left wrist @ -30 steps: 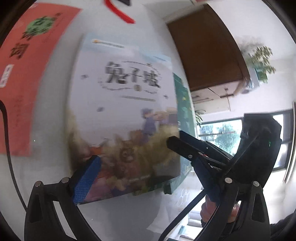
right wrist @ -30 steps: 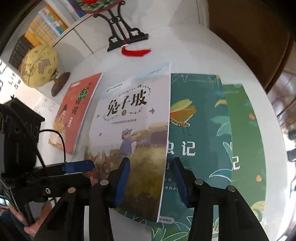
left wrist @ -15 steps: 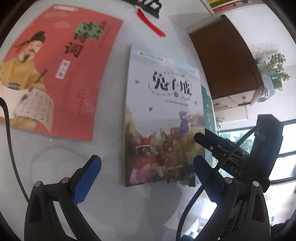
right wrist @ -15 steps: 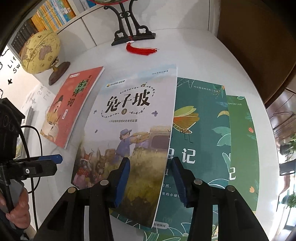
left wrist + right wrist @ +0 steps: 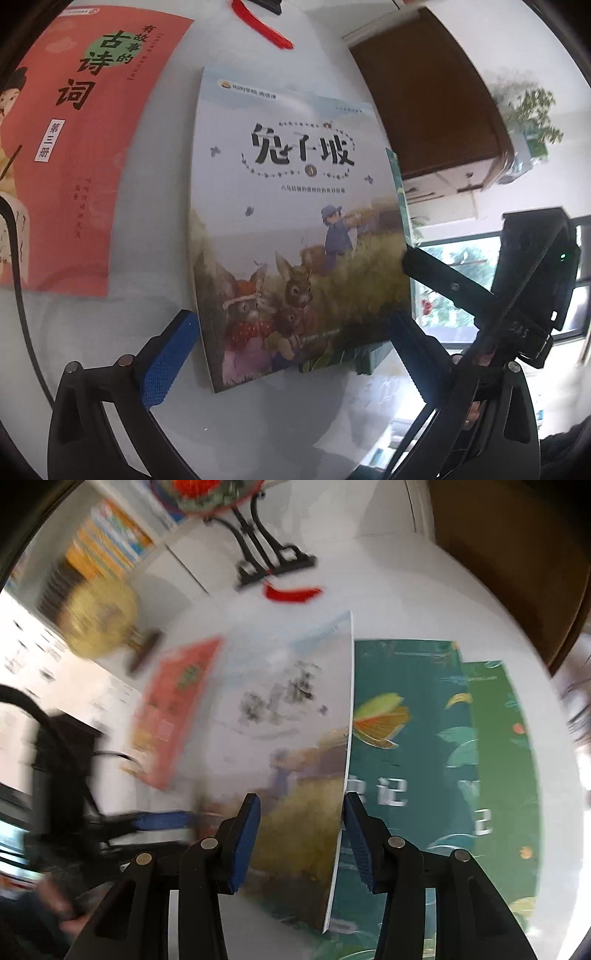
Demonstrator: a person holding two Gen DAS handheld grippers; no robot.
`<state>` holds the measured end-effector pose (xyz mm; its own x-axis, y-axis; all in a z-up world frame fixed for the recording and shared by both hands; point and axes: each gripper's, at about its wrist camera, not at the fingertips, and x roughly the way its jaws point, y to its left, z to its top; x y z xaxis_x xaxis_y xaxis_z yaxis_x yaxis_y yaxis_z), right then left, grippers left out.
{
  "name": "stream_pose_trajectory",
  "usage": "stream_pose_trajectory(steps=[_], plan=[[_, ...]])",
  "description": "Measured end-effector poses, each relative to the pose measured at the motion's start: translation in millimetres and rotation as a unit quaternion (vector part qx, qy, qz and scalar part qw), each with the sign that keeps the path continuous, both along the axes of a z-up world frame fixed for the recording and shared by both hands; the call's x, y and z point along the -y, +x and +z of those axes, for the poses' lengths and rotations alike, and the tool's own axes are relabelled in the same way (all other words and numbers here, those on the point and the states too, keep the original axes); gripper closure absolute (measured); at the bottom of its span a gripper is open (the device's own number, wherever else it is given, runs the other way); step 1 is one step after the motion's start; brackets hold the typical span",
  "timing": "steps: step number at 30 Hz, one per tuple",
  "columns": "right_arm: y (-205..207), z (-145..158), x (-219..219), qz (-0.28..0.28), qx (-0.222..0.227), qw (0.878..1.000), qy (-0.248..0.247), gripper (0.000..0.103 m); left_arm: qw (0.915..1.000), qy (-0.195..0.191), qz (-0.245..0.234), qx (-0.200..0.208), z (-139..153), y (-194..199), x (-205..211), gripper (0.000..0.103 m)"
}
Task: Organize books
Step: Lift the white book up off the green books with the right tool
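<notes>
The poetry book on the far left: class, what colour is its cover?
The poetry book has a coral-red cover with a green patch behind the title, clearest in the left wrist view.

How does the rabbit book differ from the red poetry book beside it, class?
The rabbit book has a pale cover with rabbits in a field; the red poetry book is coral red. The rabbit book partly overlaps a green book; the poetry book lies alone. Both are thin paperbacks, face up on the white table.

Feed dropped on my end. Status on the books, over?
Left hand-held gripper open, empty, low beside rabbit book. Right hand-held gripper open astride that book's right edge. Rabbit book overlaps teal book. Red book apart, left.
</notes>
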<state>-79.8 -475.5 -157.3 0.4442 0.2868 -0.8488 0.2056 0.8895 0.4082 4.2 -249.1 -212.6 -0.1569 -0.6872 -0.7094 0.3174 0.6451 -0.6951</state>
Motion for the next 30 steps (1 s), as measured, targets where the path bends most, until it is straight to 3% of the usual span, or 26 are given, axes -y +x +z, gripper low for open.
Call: stream_pose_trajectory(steps=[1,4,7,8,12,14,16,20,23,27,29,30], plan=[[-1.3,2.2,5.3,-0.001,0.008,1.0,0.029,0.057,1.0,-0.006,0.005,0.0,-0.5,2.8,-1.3,0.001],[2.1,-5.7,6.7,0.005,-0.007,0.999,0.046,0.057,0.9998,-0.019,0.002,0.0,-1.6,6.9,-1.1,0.002],[4.5,-33.0,2.7,0.013,-0.015,0.986,0.164,0.059,0.9997,-0.014,-0.007,0.02,0.7,7.4,5.5,0.004],[5.2,-38.0,-0.9,0.011,-0.019,0.985,0.171,0.063,0.9996,-0.019,-0.008,0.018,0.0,7.8,6.6,0.004],[12.4,-40.3,-7.2,-0.002,-0.013,0.991,0.132,0.072,0.9995,-0.028,-0.01,0.011,-2.4,10.6,5.9,0.004],[19.6,-35.3,-17.9,0.009,-0.015,0.996,0.085,0.087,0.9997,-0.019,-0.009,0.015,-1.5,12.8,4.9,0.004],[23.6,-28.9,-20.5,0.004,-0.001,0.996,0.087,0.096,0.9996,-0.028,0.001,-0.006,-4.0,16.9,-1.7,0.003],[24.0,-31.6,-1.7,-0.043,0.005,0.978,0.203,0.099,0.9992,-0.025,0.021,-0.023,-5.0,17.6,-19.1,0.003],[27.1,-35.4,4.6,-0.066,-0.013,0.971,0.228,0.098,0.9982,-0.033,0.023,-0.044,-7.1,13.7,-23.8,0.003],[27.0,-51.1,14.7,-0.1,-0.036,0.945,0.309,0.099,0.9981,-0.036,0.006,-0.05,-8.4,7.9,-14.1,0.003],[24.4,-56.6,20.5,-0.116,-0.047,0.932,0.339,0.098,0.9962,-0.062,0.018,-0.059,-7.8,12.2,-11.2,0.003],[24.4,-57.4,21.2,-0.116,-0.051,0.933,0.336,0.098,0.9954,-0.072,0.023,-0.06,-6.1,15.3,-9.9,0.003]])
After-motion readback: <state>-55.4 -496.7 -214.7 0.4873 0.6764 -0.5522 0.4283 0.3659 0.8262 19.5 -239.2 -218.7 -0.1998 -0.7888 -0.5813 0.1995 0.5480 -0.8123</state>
